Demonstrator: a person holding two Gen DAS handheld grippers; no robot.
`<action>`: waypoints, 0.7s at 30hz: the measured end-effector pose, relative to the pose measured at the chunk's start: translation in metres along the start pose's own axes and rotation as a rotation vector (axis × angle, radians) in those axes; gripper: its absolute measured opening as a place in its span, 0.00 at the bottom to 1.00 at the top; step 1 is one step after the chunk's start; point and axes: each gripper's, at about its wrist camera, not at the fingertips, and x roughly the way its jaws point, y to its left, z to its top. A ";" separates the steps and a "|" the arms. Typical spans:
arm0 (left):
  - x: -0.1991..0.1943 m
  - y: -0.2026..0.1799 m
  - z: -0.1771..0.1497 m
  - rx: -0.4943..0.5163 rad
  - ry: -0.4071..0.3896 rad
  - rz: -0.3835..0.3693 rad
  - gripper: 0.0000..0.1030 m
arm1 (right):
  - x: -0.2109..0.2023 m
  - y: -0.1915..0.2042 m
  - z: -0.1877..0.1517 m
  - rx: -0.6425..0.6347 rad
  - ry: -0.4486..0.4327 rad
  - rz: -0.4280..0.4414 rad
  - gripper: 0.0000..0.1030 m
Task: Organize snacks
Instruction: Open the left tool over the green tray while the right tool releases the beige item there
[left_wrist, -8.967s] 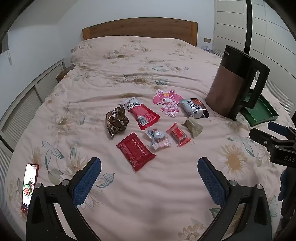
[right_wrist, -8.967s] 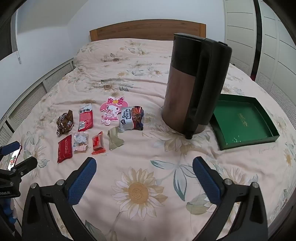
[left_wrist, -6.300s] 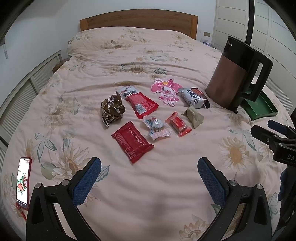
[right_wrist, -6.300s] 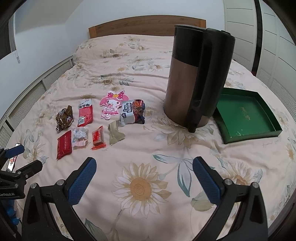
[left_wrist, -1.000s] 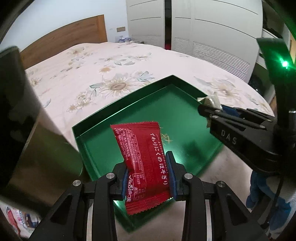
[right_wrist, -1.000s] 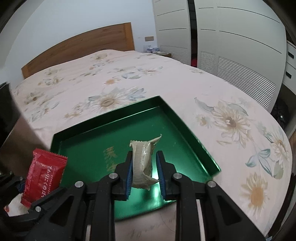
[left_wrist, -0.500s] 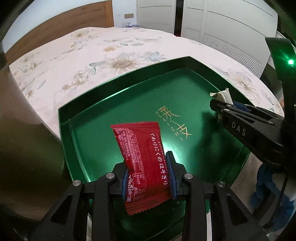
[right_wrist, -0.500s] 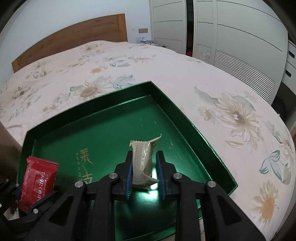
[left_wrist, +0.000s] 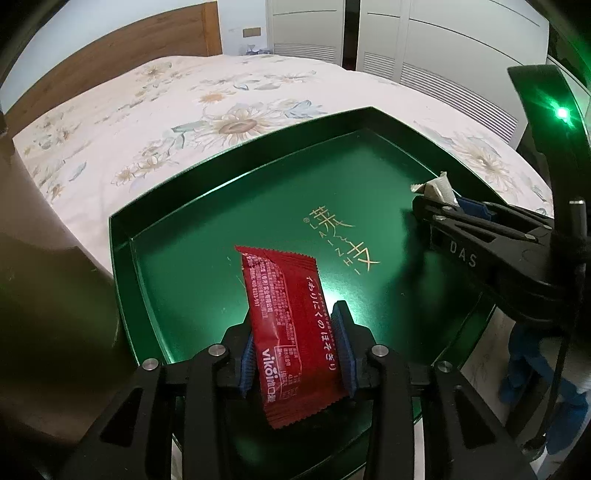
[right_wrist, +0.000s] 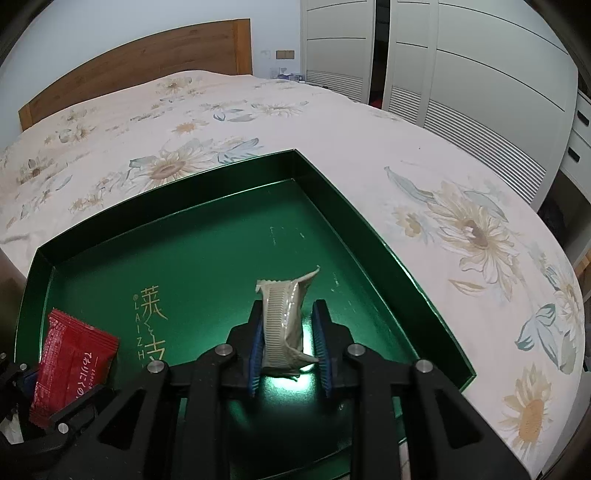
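A green tray (left_wrist: 207, 258) with gold lettering lies on the flowered bed; it also shows in the right wrist view (right_wrist: 207, 251). My left gripper (left_wrist: 297, 349) is shut on a red snack packet (left_wrist: 288, 317) and holds it over the tray's near left part. My right gripper (right_wrist: 290, 350) holds a pale green snack packet (right_wrist: 282, 325) over the tray's right part; its right pad stands slightly off the packet. In the left wrist view the right gripper (left_wrist: 439, 201) and its packet (left_wrist: 436, 186) are at the right. The red packet (right_wrist: 74, 365) shows at lower left of the right wrist view.
A brown kettle (left_wrist: 40, 295) stands just left of the tray. The flowered bedspread (right_wrist: 461, 229) surrounds the tray. A wooden headboard (right_wrist: 140, 62) is at the back and white wardrobe doors (right_wrist: 461, 74) stand to the right.
Both grippers have moved lower and further in over the green tray with their packets. The right gripper's jaws look a little wider around the pale packet.
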 end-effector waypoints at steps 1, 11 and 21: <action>-0.001 -0.001 0.000 0.005 -0.002 0.001 0.32 | 0.000 0.000 0.000 -0.004 0.002 -0.001 0.37; -0.024 -0.010 0.001 0.039 -0.056 0.006 0.45 | -0.011 0.000 -0.004 -0.001 -0.002 0.016 0.86; -0.079 -0.033 -0.008 0.109 -0.157 -0.032 0.48 | -0.053 -0.002 -0.001 -0.020 -0.050 0.044 1.00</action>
